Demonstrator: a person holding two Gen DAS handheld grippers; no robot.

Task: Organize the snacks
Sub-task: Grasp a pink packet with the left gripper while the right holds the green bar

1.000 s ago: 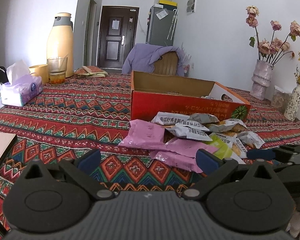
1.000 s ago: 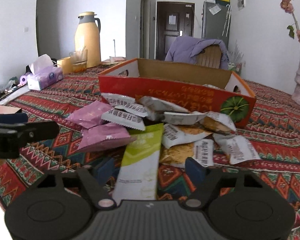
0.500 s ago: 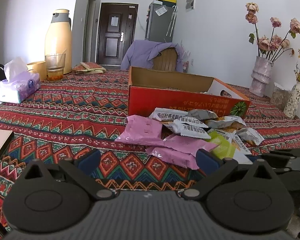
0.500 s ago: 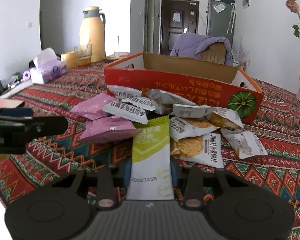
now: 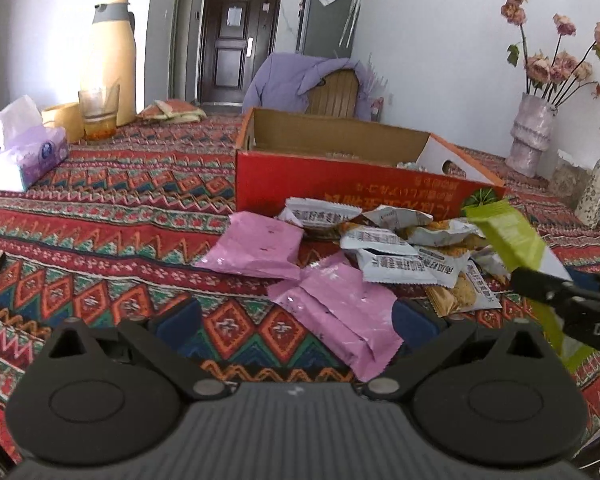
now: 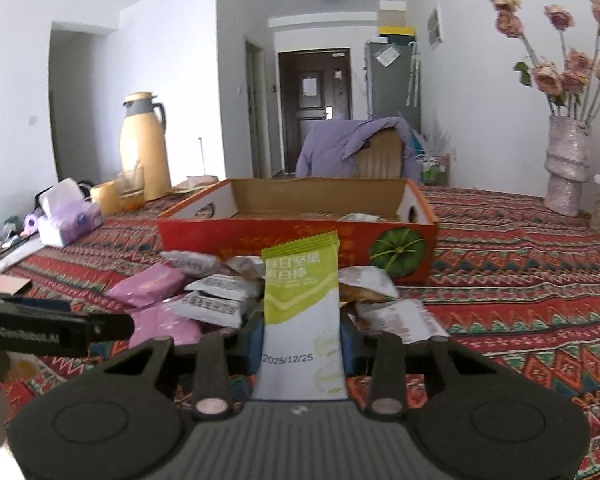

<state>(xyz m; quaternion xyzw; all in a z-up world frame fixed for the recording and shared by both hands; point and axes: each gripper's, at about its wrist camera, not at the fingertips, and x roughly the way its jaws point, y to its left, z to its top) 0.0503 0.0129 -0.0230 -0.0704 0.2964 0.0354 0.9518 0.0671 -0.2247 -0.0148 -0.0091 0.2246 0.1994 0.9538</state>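
Largely unfinished: the box (image 6: 300, 236) stands open on the table (image 6: 520, 320) and appears nearly bare, with at most a packet or two visible at its right end, while the pile (image 5: 380, 256) of white and pink packets lies on the cloth just in front of it. One green sachet (image 6: 302, 320) is lifted clear of the pile, pointing at the box. The right gripper (image 6: 302, 344) holds it level and low, jaws closed on its lower half. The left gripper (image 5: 296, 314) hovers near a pink packet (image 5: 340, 312), jaws wide, holding nothing.

Right hand-held gripper (image 6: 302, 346) raised, fingers pinched closed on something; left hand-held gripper (image 5: 294, 314) low, fingers spread wide
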